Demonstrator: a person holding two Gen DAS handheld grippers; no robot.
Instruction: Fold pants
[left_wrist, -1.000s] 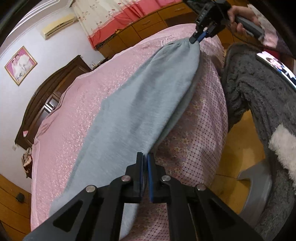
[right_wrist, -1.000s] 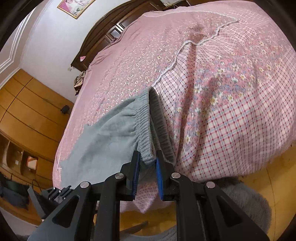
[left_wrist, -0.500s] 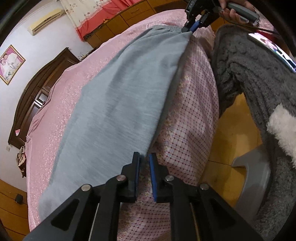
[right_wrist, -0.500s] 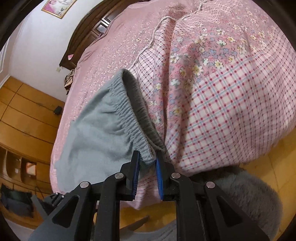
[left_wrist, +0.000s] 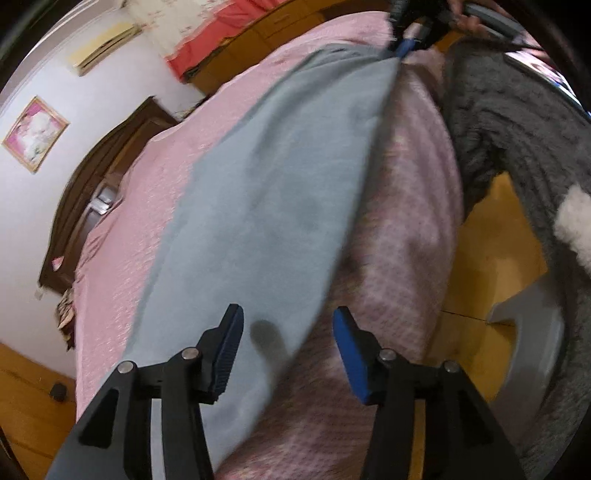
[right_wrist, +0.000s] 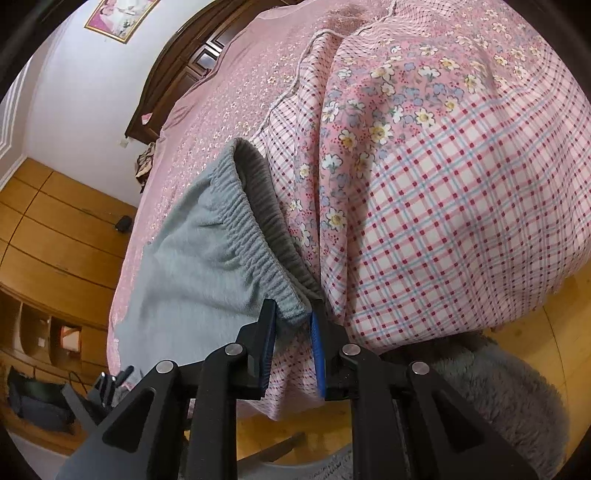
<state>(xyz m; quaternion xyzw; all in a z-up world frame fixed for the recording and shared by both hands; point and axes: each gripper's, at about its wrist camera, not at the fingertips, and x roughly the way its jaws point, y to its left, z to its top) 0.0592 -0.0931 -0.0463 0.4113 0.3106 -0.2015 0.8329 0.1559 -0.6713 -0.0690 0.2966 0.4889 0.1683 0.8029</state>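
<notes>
Grey pants (left_wrist: 280, 206) lie stretched lengthwise along the near side of a pink bed (left_wrist: 147, 221). In the left wrist view my left gripper (left_wrist: 288, 332) hovers over the leg end; its jaws are opening, and the blue pads stand apart from the cloth, which lies flat below them. My right gripper (right_wrist: 291, 317) is shut on the elastic waistband (right_wrist: 255, 240), at the corner nearest the bed's edge. That same gripper (left_wrist: 404, 46) shows at the top of the left wrist view, held by a hand. The left view is blurred.
A pink checked, flowered quilt (right_wrist: 443, 184) bulges at the bed's near edge right of the waistband. A grey fleece sleeve (left_wrist: 517, 155) and a grey plastic stool (left_wrist: 532, 332) stand over the yellow floor. A dark wooden headboard (left_wrist: 96, 199) is at the far end.
My left gripper has let go of the pant leg and its jaws have spread. The pants have sunk flat onto the bed. My right gripper lowered, still clamped on the waistband.
</notes>
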